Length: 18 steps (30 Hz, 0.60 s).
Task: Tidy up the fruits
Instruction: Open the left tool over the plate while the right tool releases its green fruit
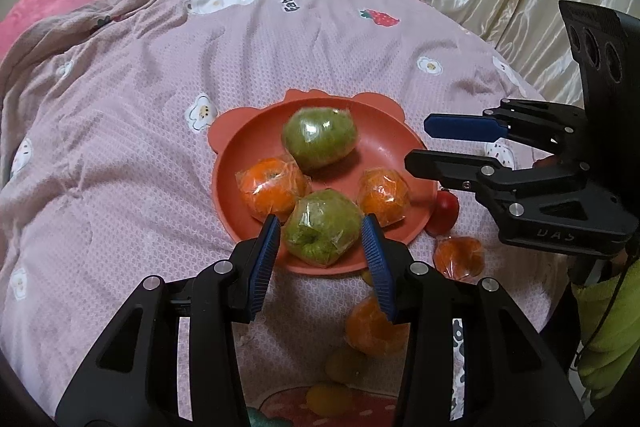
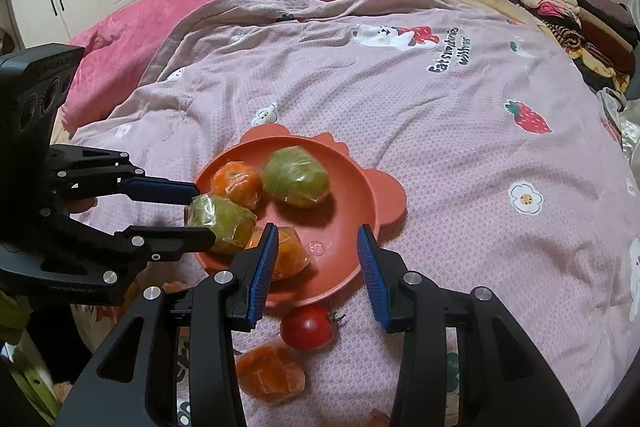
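Fruit count, L to R in the left wrist view: orange (image 1: pixel 272 187) on the plate's left side, 2 green apples, far apple (image 1: pixel 320 137) and near apple (image 1: pixel 322 227), then another orange (image 1: pixel 383 195) on the right side. So 4 wrapped fruits in the red plate (image 1: pixel 376 151), all in clear film. Off the plate to the right: 1 tomato (image 1: pixel 447 211) just beside the rim, 1 wrapped orange (image 1: pixel 459 255) near it, 1 more orange (image 1: pixel 374 327) closer to the camera, all on the pink quilt (image 1: pixel 120 147). Yellowish fruit below that, blurred, can't tell what or how many.

Left gripper (image 1: pixel 322 235): pads sit at the near apple's two sides, jaws narrowed round it; the right wrist view shows the fingers pinching it at the plate's left edge, apple resting in the plate. Right gripper (image 2: pixel 318 251): jaws apart, nothing between the pads, hanging over the plate's near side w/ tomato (image 2: pixel 307 327) and orange (image 2: pixel 270 373) below it on the quilt.
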{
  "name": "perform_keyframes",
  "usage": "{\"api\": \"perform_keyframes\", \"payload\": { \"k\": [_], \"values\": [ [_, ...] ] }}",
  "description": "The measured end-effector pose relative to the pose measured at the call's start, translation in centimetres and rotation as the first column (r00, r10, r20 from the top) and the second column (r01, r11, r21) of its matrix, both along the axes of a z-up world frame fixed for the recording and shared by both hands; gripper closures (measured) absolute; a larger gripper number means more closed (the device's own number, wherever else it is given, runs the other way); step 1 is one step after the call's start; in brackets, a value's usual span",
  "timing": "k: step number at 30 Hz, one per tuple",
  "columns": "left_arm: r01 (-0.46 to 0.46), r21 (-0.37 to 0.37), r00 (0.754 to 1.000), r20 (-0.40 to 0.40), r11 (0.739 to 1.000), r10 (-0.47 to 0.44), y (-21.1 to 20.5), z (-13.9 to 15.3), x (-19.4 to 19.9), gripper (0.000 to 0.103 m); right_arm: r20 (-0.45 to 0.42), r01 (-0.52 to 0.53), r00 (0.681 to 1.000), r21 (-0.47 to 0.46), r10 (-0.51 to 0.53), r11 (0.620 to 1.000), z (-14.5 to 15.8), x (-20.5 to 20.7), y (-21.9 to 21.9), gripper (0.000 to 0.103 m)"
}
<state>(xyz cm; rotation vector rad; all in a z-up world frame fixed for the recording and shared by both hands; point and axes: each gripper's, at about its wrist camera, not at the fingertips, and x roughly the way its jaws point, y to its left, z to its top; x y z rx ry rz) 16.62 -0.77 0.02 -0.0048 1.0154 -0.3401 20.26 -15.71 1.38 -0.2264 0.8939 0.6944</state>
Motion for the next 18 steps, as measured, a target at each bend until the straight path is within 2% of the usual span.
{"api": "perform_keyframes", "payload": {
  "k": [4, 13, 14, 16, 18],
  "values": [
    [-0.005, -0.001, 1.000, 0.005, 1.000, 0.005, 0.1, 0.2, 0.0, 0.068, 0.001, 0.010, 1.000, 0.006, -0.010, 1.000, 0.2, -0.1, -0.4, 0.063],
    [-0.019, -0.005, 1.000, 0.013, 1.000, 0.019, 0.5, 0.5, -0.2, 0.068, 0.002, 0.033, 0.999, 0.020, -0.033, 0.999, 0.6, -0.3, -1.0, 0.054],
    [-0.021, -0.006, 1.000, 0.014, 1.000, 0.021, 0.6, 0.6, -0.2, 0.067, 0.002, 0.034, 0.999, 0.022, -0.034, 0.999, 0.6, -0.4, -1.0, 0.052],
    [-0.029, -0.008, 0.999, 0.018, 1.000, 0.029, 0.7, 0.8, -0.3, 0.059, 0.006, 0.039, 0.999, 0.023, -0.039, 0.999, 0.7, -0.5, -1.2, 0.048],
    [-0.031, -0.011, 0.999, 0.021, 0.999, 0.032, 0.8, 0.9, -0.4, 0.059, 0.005, 0.040, 0.999, 0.031, -0.040, 0.999, 0.8, -0.5, -1.3, 0.046]
  ]
}}
